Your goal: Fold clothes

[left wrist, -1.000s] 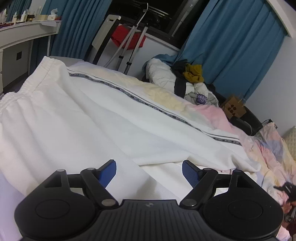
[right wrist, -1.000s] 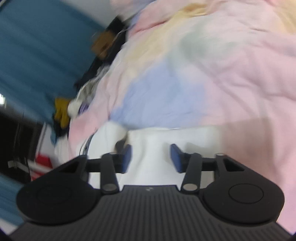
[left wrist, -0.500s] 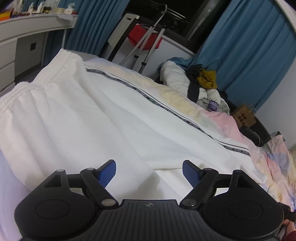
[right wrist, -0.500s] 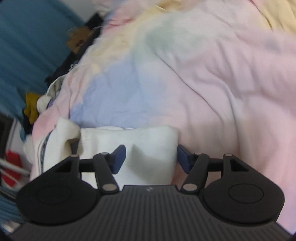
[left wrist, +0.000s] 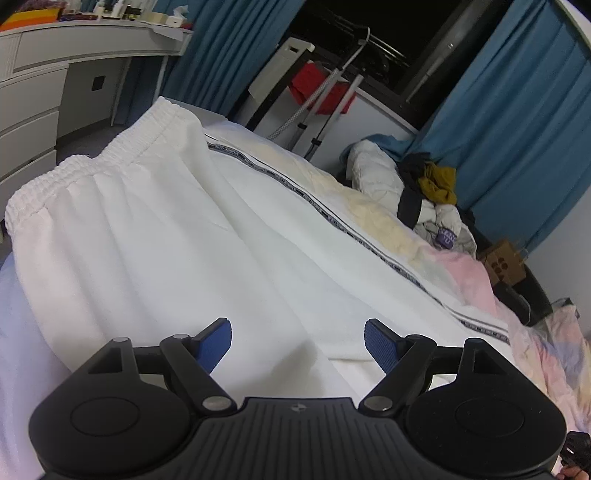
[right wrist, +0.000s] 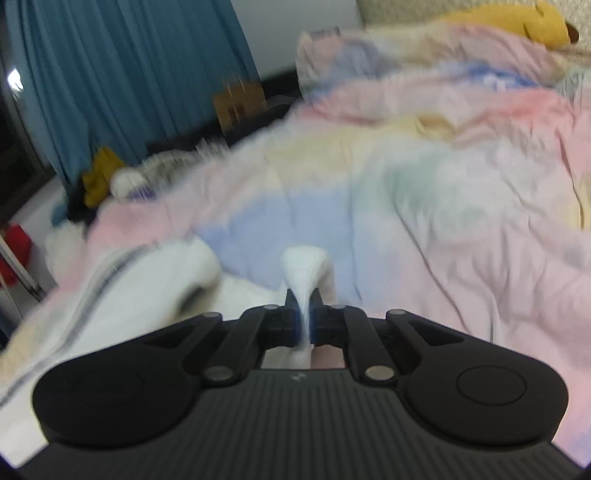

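Observation:
White trousers [left wrist: 229, 236] with a dark side stripe lie spread along the bed, their elastic waistband [left wrist: 92, 158] at the left. My left gripper [left wrist: 297, 341] hovers open just over the upper leg cloth, with nothing between its blue pads. In the blurred right wrist view, my right gripper [right wrist: 303, 319] is shut on the trousers' white leg hem [right wrist: 304, 269], and a bunch of cloth sticks up past the pads. The other leg end [right wrist: 147, 280] lies to the left of it.
A pastel quilt [right wrist: 424, 206] covers the bed. A pile of clothes [left wrist: 424, 192] sits at the bed's far side before blue curtains [left wrist: 517, 110]. A white desk with drawers [left wrist: 33, 96] stands left, a cardboard box [left wrist: 506, 260] right, a yellow plush toy [right wrist: 517, 22] at the head.
My right gripper has shut on the leg hem that lay between its open pads, and its view has rolled and lifted a little. The left view rolled slightly; its jaws stay wide.

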`<state>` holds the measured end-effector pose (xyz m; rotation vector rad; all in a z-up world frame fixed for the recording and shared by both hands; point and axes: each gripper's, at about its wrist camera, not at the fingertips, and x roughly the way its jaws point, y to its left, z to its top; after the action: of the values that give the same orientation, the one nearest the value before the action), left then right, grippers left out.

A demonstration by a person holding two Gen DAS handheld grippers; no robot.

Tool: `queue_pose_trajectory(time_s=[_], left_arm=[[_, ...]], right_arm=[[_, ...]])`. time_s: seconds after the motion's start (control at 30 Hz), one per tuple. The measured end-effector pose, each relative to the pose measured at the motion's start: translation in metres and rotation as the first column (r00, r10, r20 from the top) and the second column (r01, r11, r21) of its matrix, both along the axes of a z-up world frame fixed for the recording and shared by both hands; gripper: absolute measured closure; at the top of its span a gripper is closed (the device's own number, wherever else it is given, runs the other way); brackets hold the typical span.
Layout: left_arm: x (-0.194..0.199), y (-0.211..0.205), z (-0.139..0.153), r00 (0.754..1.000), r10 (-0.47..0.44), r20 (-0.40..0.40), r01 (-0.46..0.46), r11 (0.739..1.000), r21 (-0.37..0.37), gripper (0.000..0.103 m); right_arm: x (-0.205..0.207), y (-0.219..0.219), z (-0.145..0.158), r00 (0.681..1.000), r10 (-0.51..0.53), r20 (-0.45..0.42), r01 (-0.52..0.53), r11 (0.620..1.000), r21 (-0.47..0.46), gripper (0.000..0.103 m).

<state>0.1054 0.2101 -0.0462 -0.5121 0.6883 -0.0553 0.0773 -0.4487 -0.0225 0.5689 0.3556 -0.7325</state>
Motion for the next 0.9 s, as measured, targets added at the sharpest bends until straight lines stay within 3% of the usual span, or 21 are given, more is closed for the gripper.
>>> queue_pose_trajectory(time_s=[0.13, 0.4, 0.53, 0.7, 0.77, 0.9], left_arm=[[-0.004, 0.007, 0.002, 1.0, 0.026, 0.007, -0.026, 0.999, -0.024, 0.022], [-0.029, 0.049, 0.01, 0.987, 0.161, 0.02, -0.157, 0.98, -0.121, 0.022], [-0.045, 0.077, 0.006, 0.965, 0.261, -0.025, -0.262, 0.948, -0.182, 0.022], [-0.062, 0.106, -0.004, 0.921, 0.378, -0.095, -0.39, 0.886, -0.251, 0.022], [-0.067, 0.115, -0.007, 0.898, 0.424, -0.119, -0.44, 0.858, -0.267, 0.022], [-0.073, 0.123, -0.016, 0.868, 0.467, -0.171, -0.497, 0.824, -0.273, 0.022]], right_arm=[[-0.012, -0.001, 0.012, 0.997, -0.05, 0.065, 0.052, 0.998, -0.03, 0.097], [-0.02, -0.031, -0.023, 0.99, -0.138, -0.015, 0.139, 0.98, 0.144, 0.097], [-0.02, -0.027, -0.019, 0.991, -0.133, -0.003, 0.132, 0.983, 0.131, 0.097], [-0.02, -0.024, -0.016, 0.992, -0.13, 0.004, 0.128, 0.983, 0.13, 0.097], [-0.021, -0.025, -0.017, 0.991, -0.131, 0.002, 0.13, 0.982, 0.138, 0.097], [-0.022, -0.027, -0.018, 0.99, -0.138, -0.006, 0.137, 0.978, 0.159, 0.097]])
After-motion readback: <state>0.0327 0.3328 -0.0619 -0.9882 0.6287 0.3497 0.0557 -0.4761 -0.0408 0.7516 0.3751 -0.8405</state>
